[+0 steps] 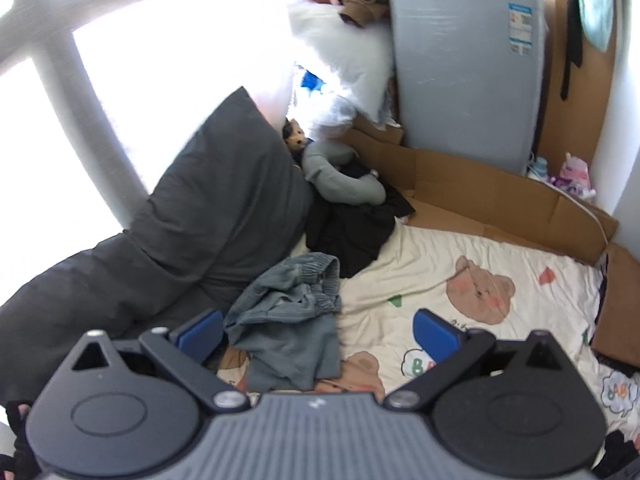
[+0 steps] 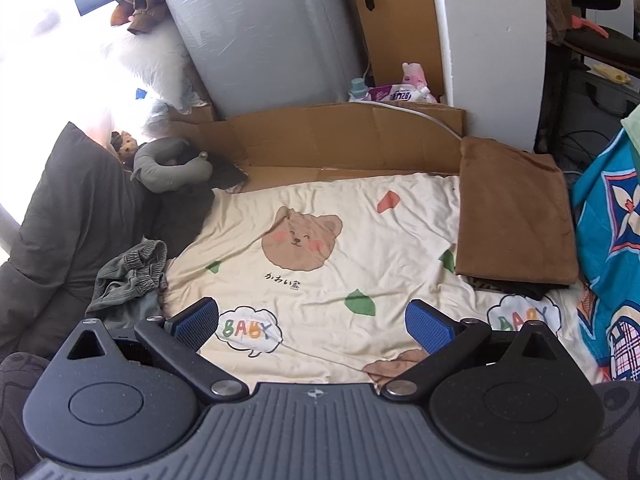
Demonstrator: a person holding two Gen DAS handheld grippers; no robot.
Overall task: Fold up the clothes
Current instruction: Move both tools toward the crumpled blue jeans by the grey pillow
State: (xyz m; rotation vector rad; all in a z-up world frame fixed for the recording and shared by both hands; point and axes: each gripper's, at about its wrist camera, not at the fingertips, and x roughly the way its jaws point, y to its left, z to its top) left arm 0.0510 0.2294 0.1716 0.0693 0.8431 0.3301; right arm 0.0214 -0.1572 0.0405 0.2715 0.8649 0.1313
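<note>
The left gripper hangs over the bed with its blue pads spread wide and nothing between them. Just beyond and between them, at 12 o'clock in the left wrist view, lies a crumpled blue-grey garment with an elastic waistband, resting on the cream sheet printed with bear faces. At 11 o'clock a dark pillow leans against the bright window side; past the garment, at 12 o'clock, sits a heap of black cloth and a grey neck pillow. Flattened cardboard edges the bed's far side, below a wrapped grey slab.

The right gripper is also spread wide and empty, poised over the bare middle of the sheet. In its view the garment lies at 9 to 10 o'clock, just beyond the left pad, against the dark pillow. A folded brown cloth rests on the bed at 2 o'clock, on top of darker folded pieces whose edges barely show.
</note>
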